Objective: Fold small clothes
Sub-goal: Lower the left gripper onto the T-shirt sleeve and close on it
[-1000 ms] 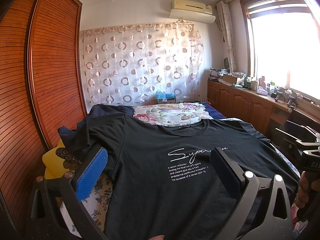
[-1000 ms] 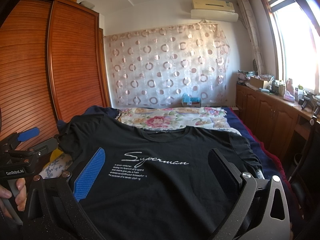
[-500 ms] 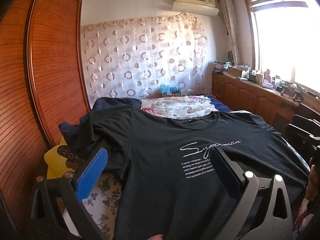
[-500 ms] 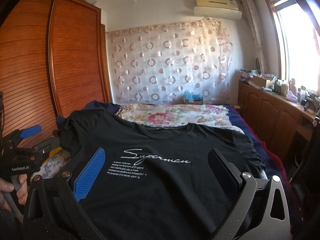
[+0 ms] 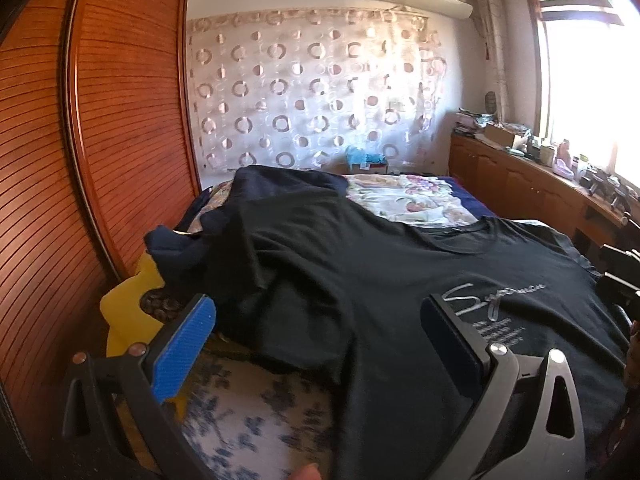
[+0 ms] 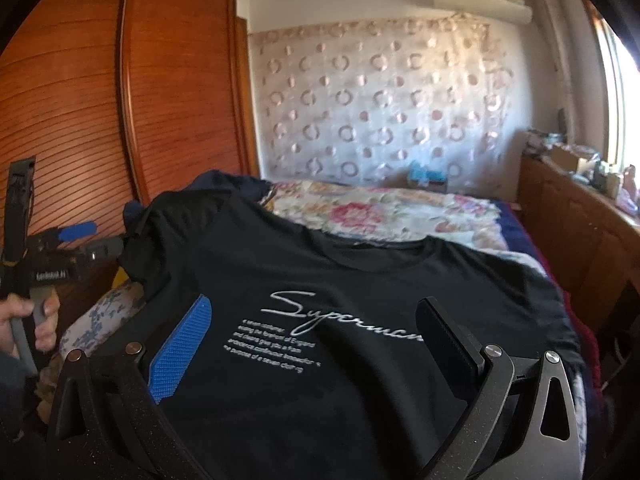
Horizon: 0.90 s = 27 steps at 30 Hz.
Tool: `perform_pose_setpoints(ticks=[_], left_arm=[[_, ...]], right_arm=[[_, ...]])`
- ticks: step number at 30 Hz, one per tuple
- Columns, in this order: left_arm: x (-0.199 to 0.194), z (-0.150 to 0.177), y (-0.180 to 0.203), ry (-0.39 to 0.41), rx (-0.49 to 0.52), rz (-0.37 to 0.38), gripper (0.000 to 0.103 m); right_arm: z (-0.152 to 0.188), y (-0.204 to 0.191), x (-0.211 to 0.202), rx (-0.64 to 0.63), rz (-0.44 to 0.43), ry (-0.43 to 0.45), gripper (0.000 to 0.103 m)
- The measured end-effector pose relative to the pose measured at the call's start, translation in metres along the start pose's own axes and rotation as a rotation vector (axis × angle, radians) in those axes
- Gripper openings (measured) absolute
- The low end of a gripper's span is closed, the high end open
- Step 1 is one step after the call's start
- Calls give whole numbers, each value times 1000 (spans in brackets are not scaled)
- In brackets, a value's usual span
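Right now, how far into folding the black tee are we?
Done: black T-shirt is spread print-up on the bed. In hand: nothing; left gripper and right gripper are both open above it. Left: every fold; the sleeve and body show none.

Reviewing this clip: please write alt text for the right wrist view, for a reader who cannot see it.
A black T-shirt with white script lettering lies spread front-up on a floral bed, seen between the open fingers of the right gripper. At far left the left gripper is held near the shirt's sleeve, beside a wooden wardrobe.
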<state>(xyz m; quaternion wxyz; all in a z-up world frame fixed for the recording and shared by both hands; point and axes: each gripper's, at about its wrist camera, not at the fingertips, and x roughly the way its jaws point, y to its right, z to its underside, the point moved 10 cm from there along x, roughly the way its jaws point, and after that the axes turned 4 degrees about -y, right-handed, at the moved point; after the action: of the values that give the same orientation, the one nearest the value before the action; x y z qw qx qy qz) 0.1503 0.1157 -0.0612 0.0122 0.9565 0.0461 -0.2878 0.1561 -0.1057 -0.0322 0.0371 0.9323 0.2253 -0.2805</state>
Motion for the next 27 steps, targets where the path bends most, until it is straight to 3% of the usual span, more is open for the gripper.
perform_pose_setpoints(ticks=[7,12,13,14,19,21,23,27], left_arm=[[23,-10,-24,-29,-19,12,100],[45,-5,-31,-76,-28,61,68],[49,-4,-32,-84,-29,62,52],[52,-3,-33,-96,-29,62,46],[70,9,-46,-153,-34,28,40],[71,11,-50,-162,-38,31,31],[70,11,-55,-164,-41,25,13],[66,8,-58,-168,-44,49,2]], right_arm=[[2,-8,45,-7,-62,-83,100],[0,-13,69,-26,-86,-123,100],[0,-13,73,-25,-91,-130,100],[0,-13,78,-24,-98,-140,100],[-1,-15,96,-22,-124,-179,100],[-1,-15,102,-21,-135,-190,100],[-1,-15,106,-21,-145,-197,100],[-3,-15,113,-18,-158,-204,100]])
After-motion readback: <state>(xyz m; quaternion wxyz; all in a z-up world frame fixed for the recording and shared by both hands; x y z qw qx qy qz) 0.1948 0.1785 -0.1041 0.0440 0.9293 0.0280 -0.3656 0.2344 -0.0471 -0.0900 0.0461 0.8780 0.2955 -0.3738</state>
